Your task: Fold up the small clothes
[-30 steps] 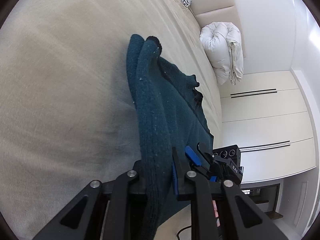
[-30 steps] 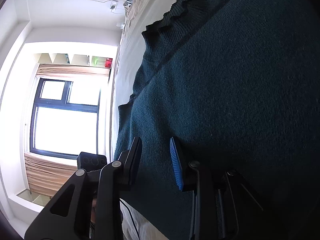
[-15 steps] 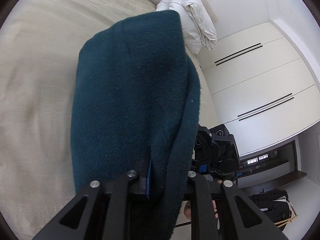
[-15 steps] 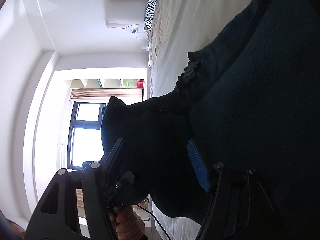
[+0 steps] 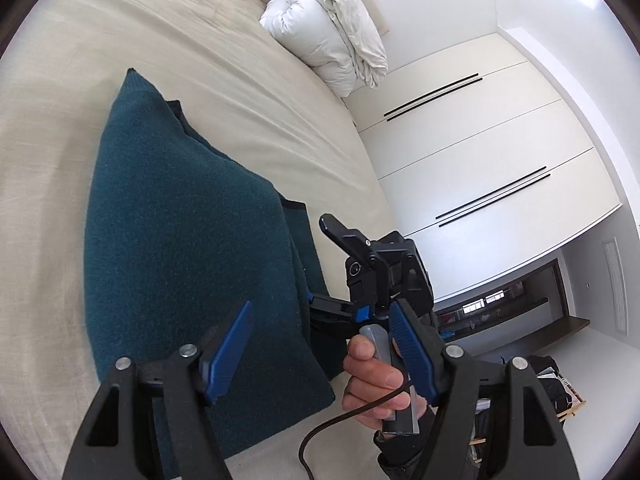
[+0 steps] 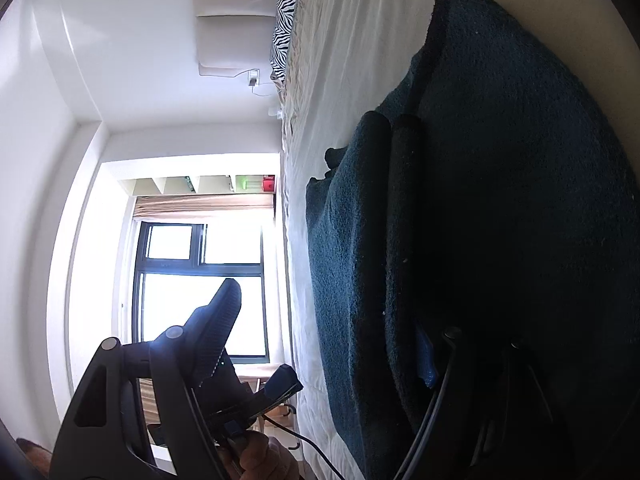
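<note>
A: Where is the teal sweater [image 5: 180, 248] lying?

B: Folded on the bed [image 5: 72, 80], near its edge beside the wardrobe.

A: And the tongs?

B: The left tongs [image 5: 320, 344] are spreading wide, nothing between them. The right tongs [image 6: 328, 336] are opening too; one pad seems to be brushing the knit, though shadow is hiding it.

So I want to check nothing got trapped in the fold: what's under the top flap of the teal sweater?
More of the teal sweater itself: lower layers stick out past the flap's edge, lying on the beige bedspread. Whatever lies deeper inside the fold is covered and cannot be seen.
</note>
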A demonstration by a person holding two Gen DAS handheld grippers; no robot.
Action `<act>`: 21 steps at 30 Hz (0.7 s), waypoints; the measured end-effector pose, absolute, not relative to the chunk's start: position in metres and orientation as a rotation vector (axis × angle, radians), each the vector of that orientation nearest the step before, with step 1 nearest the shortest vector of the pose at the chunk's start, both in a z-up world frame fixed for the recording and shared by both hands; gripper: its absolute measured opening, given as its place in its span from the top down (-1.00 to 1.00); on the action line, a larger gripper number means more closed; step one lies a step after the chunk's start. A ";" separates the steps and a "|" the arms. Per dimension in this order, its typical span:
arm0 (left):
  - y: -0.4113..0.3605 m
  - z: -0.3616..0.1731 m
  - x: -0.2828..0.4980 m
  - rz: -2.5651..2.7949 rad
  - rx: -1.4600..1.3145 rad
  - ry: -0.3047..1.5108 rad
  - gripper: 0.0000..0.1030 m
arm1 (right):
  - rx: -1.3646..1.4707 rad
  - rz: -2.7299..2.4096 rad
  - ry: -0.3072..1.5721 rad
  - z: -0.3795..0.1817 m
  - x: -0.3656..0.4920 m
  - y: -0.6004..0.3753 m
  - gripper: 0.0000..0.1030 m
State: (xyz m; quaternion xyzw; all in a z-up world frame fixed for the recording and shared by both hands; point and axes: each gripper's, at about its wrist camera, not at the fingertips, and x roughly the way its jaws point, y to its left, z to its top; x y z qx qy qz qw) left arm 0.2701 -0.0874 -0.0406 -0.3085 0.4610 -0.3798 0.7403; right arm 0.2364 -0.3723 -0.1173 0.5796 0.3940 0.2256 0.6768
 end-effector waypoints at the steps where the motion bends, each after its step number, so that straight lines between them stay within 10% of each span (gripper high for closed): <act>1: -0.081 -0.041 0.269 -0.817 -0.669 1.005 -0.41 | 1.260 0.485 0.916 -0.114 0.237 -0.371 -0.34; 9: -0.062 -0.064 0.275 -0.764 -0.733 1.046 -0.41 | 0.906 0.295 1.125 -0.106 0.232 -0.337 0.64; 21: -0.080 -0.061 0.282 -0.762 -0.684 1.043 -0.41 | 0.744 0.242 1.064 -0.067 0.222 -0.366 0.76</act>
